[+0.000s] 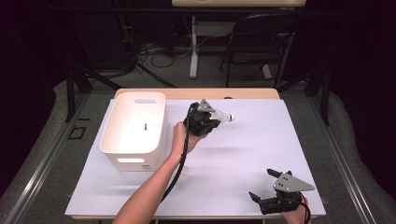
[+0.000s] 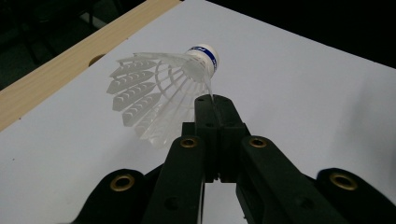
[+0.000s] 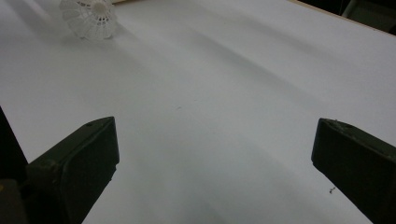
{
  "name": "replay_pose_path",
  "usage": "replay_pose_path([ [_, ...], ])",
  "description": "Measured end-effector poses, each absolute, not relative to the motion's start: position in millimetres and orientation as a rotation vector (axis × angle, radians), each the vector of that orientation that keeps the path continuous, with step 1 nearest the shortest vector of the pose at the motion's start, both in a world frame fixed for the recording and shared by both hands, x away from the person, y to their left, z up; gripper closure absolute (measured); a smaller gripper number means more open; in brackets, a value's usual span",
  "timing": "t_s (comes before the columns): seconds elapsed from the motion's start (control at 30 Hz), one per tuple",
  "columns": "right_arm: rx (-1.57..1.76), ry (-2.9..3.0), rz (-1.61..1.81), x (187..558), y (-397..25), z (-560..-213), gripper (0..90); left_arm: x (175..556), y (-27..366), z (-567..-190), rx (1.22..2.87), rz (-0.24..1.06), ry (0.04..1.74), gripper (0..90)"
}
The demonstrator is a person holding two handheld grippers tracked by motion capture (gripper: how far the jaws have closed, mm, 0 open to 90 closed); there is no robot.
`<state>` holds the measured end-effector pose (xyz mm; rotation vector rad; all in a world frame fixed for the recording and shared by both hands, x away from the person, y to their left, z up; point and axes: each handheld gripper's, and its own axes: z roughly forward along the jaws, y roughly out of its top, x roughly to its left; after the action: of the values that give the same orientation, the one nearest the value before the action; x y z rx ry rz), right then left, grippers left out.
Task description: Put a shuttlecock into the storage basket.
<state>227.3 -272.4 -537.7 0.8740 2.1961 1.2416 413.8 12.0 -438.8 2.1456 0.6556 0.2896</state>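
Two grippers work over a white table top [image 1: 243, 154]. At the centre of the high view, a little above the middle, the left gripper [image 1: 205, 122] is held by a hand [image 1: 180, 137] whose forearm comes up from the bottom edge, with its black cable trailing down along the arm. Its jaws are pressed together on the thin edge of a white plastic shuttlecock [image 1: 223, 116], which sticks out to the right of the gripper with its cap pointing right. In the left gripper view the shuttlecock [image 2: 159, 88] fills the upper middle of the frame: the lattice skirt fans out to the left, the white cap with a blue band sits at the top right, and the closed jaw tips pinch the skirt near the cap. A strip of wooden table edge [image 2: 56, 70] runs across the upper left corner there. Just left of the gripper in the high view stands a white bin [image 1: 135, 128]. The right gripper [image 1: 264, 189] rests in the lower right of the high view, well apart from the shuttlecock, its jaws spread wide with nothing between them. In the right gripper view the shuttlecock [image 3: 88, 18] appears small at the upper left.
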Motion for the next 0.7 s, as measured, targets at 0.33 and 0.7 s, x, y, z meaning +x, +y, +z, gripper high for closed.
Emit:
replay_pose_path([
  [0.33, 0.873, 2.198, 1.243, 227.3, -272.0, -537.6, 0.2, 413.8, 25.8, -428.1, 2.125, 0.32, 0.672, 90.0],
  [0.7, 0.873, 2.199, 1.245, 227.5, -271.2, -538.1, 0.2, 415.8, 41.5, -420.0, 2.104, 0.338, 0.704, 90.0],
])
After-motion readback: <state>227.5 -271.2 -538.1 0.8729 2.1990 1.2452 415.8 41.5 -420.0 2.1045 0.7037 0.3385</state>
